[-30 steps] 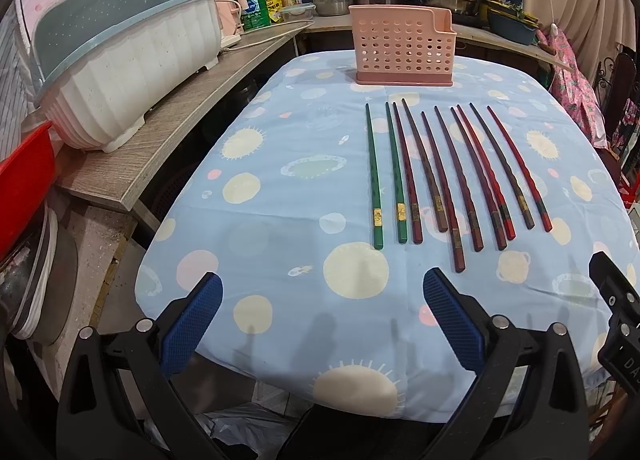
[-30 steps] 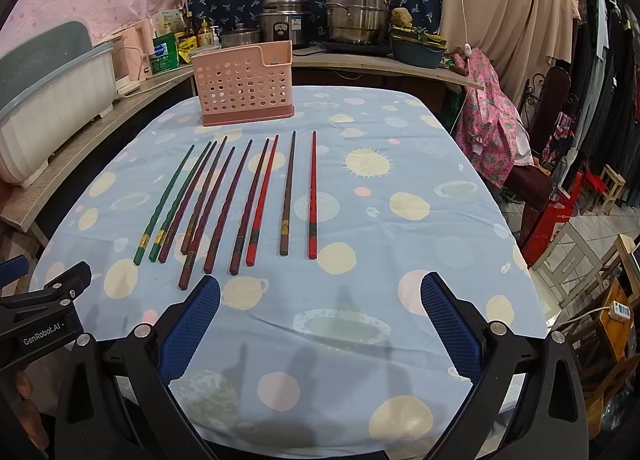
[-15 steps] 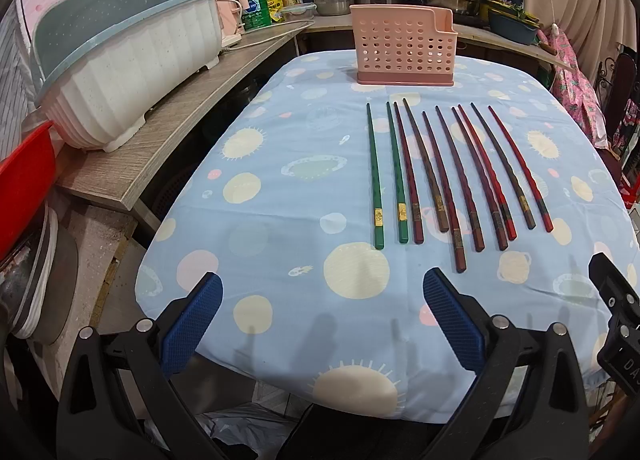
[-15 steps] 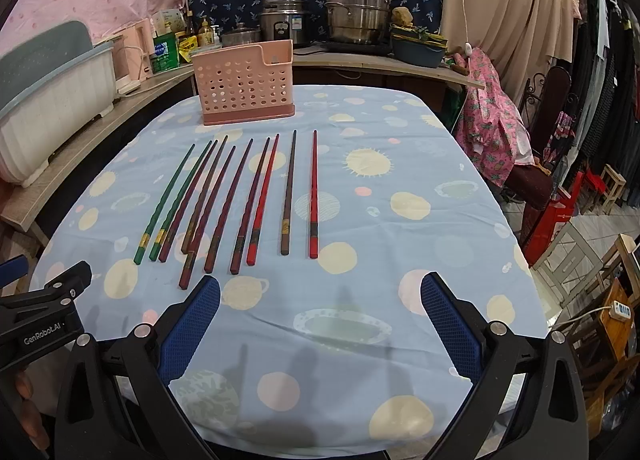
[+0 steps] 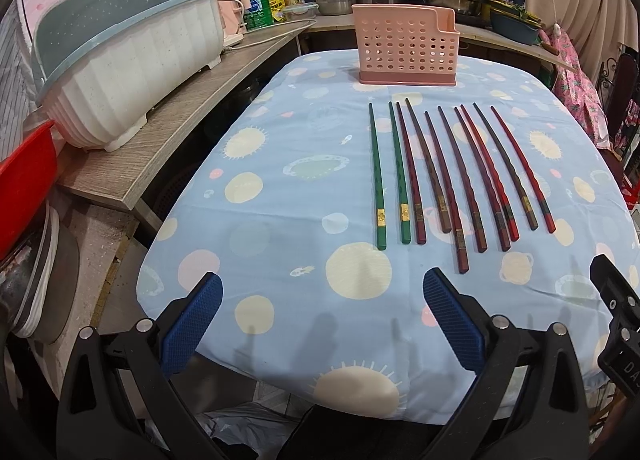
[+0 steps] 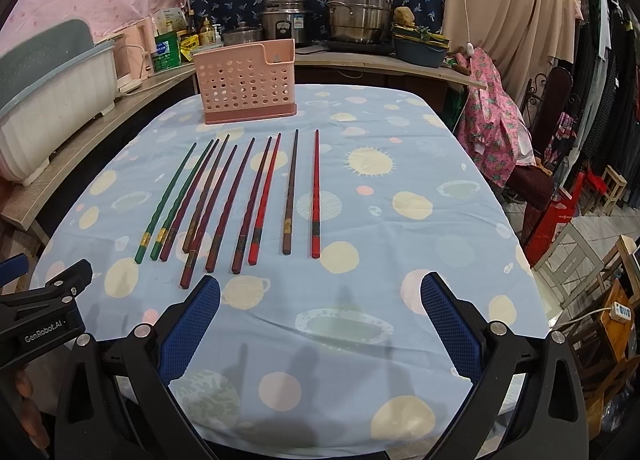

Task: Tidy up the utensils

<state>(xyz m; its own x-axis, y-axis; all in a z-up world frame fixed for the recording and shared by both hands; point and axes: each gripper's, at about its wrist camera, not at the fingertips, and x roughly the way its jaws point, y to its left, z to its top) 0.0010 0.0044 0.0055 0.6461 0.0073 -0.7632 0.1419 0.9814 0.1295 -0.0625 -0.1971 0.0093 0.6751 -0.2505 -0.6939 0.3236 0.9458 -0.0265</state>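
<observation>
Chopsticks in a row on the desk, holder beyond.
Ten chopsticks (image 6: 256, 199) lie before the pink holder (image 6: 248, 83), seemingly empty; left tongs (image 5: 322, 324) and right tongs (image 6: 320, 324) gape wide, holding nothing.

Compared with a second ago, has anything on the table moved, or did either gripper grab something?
Nothing has visibly changed. The chopsticks lie in the same row on the tablecloth, the pink basket stands beyond their tips, and the left gripper and right gripper hang open and empty at the near edge, as before.
</observation>
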